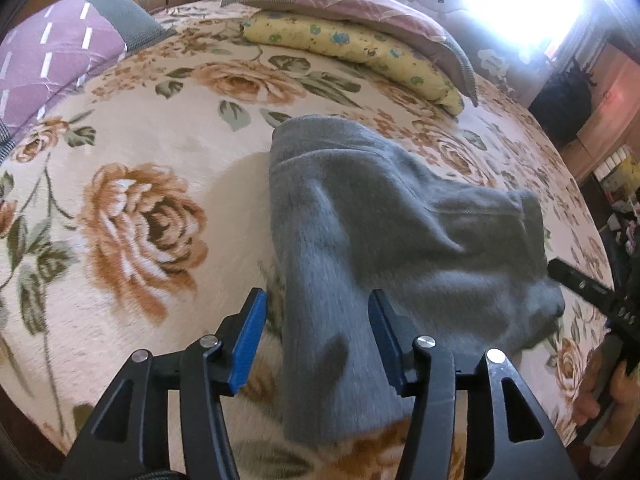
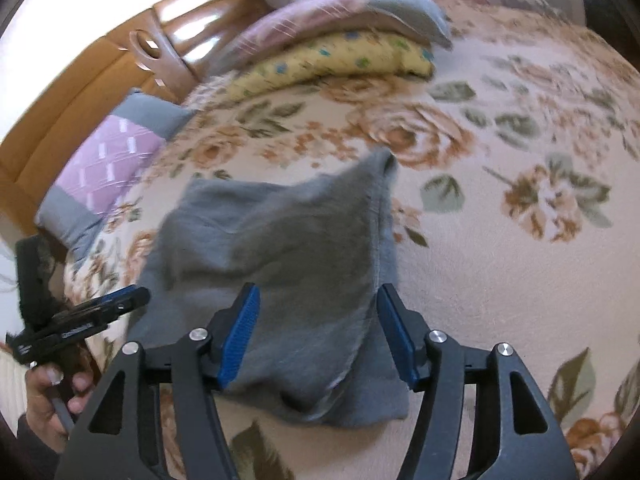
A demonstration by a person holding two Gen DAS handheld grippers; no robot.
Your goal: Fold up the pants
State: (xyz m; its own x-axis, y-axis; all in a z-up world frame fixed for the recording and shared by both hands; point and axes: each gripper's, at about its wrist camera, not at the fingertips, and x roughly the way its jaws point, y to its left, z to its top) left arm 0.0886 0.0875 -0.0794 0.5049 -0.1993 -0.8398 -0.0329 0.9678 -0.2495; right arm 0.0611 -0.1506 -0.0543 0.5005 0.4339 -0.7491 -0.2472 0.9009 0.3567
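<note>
Grey fleece pants [image 1: 372,240] lie loosely bunched on a floral bedspread [image 1: 140,208]. They also show in the right wrist view [image 2: 288,248]. My left gripper [image 1: 318,306] is open, its blue pads apart above the near end of the pants, holding nothing. My right gripper [image 2: 318,300] is open too, hovering over the near part of the pants with a seam edge between its fingers. Each gripper appears at the edge of the other's view: the right one [image 1: 584,292] and the left one [image 2: 100,312].
A yellow flowered pillow [image 1: 352,52] under a pink and grey cushion [image 1: 344,4] lies at the far side of the bed. A purple quilted pillow [image 1: 52,60] is at the far left. A wooden headboard [image 2: 80,80] stands behind. The bedspread spreads wide to the right [image 2: 520,240].
</note>
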